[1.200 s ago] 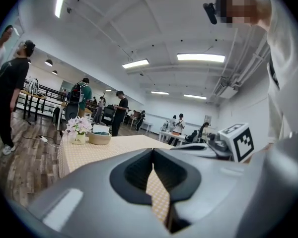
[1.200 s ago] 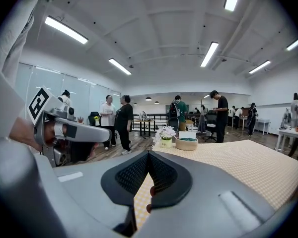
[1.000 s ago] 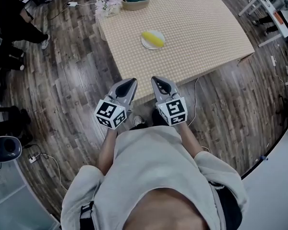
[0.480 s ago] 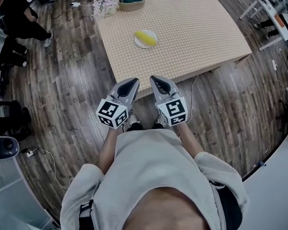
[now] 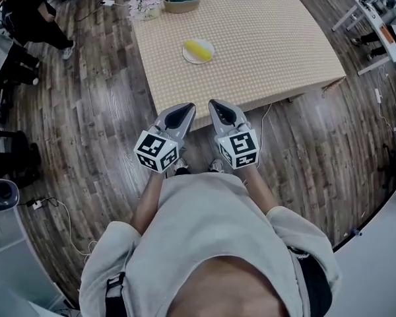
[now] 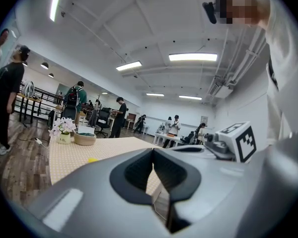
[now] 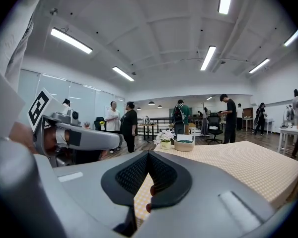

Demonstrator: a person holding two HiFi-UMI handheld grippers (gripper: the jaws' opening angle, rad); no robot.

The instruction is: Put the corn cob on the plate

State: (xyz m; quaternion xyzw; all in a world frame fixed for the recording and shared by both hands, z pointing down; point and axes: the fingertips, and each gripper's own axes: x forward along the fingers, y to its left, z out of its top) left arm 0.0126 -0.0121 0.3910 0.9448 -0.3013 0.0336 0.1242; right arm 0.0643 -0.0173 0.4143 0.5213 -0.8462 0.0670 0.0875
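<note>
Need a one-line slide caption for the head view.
Corn cob on the plate on the table; left hand-held gripper and right hand-held gripper both shut, empty, away from it.

The yellow corn cob [image 5: 198, 49] lies on its side, slantwise, on the small round white plate [image 5: 212, 47], covering most of it. The plate sits flat on the beige checked table [image 5: 264, 38], in the table's left half.

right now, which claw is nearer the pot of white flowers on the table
Left. The left claw and right claw sit side by side short of the beige checked table; the pot of white flowers is on its far left corner.
</note>
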